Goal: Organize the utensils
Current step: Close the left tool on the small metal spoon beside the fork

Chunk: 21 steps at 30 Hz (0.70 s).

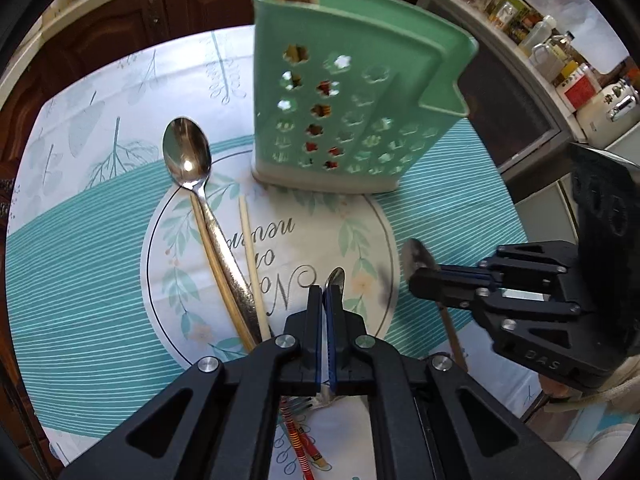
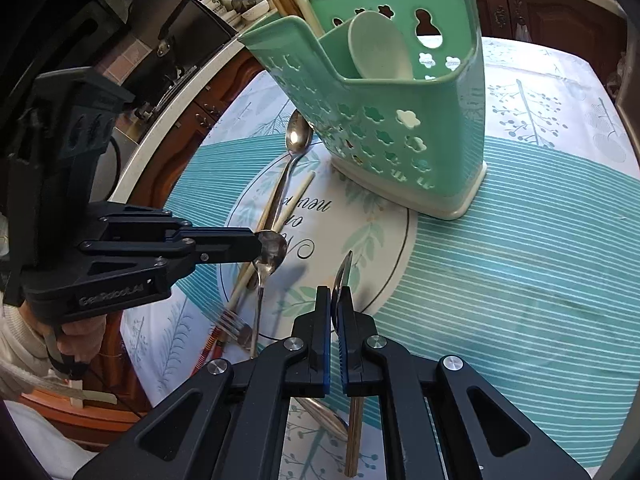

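Left gripper (image 1: 327,288) clamped a small metal spoon (image 2: 271,254); right gripper (image 2: 335,292) clamped a wooden-handled spoon (image 2: 343,274) near green caddy (image 2: 400,136).

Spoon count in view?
4: metal spoon lying on the cloth, small spoon in left jaws, wooden-handled spoon in right jaws, pale spoon in green caddy. More may be hidden.

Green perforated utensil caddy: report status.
Left gripper shut on small steel spoon. Right gripper shut on wooden-handled spoon. Green perforated caddy upright, path clear.
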Available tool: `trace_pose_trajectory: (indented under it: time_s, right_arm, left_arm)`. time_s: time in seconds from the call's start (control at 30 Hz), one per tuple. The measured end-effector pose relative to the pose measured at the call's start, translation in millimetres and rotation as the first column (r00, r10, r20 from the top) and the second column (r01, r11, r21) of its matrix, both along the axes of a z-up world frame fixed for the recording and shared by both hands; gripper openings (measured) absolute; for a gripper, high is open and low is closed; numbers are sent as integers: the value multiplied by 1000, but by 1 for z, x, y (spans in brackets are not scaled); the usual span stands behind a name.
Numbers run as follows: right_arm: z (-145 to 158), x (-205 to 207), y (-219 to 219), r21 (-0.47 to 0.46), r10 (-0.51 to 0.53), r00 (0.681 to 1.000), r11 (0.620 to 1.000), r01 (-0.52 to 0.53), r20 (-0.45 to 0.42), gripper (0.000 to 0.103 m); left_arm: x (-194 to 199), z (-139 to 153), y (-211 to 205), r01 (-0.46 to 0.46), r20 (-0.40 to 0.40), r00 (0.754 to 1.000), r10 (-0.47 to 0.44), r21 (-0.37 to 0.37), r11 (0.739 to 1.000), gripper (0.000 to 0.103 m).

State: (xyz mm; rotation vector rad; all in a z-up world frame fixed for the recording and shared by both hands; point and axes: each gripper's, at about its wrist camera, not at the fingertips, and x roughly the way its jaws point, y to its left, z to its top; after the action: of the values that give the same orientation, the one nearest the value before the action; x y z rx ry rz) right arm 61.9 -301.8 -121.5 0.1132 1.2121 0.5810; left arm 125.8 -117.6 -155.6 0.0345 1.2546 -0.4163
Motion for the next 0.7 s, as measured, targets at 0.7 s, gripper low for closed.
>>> trace_pose_trajectory:
  time_s: [0.7]
  right_arm:
    - [-39,16,41,-24,26,999,999,-26,-27,3]
  left_arm:
    - [-4,-37,7,-17,-77,997,12,-60,998,0]
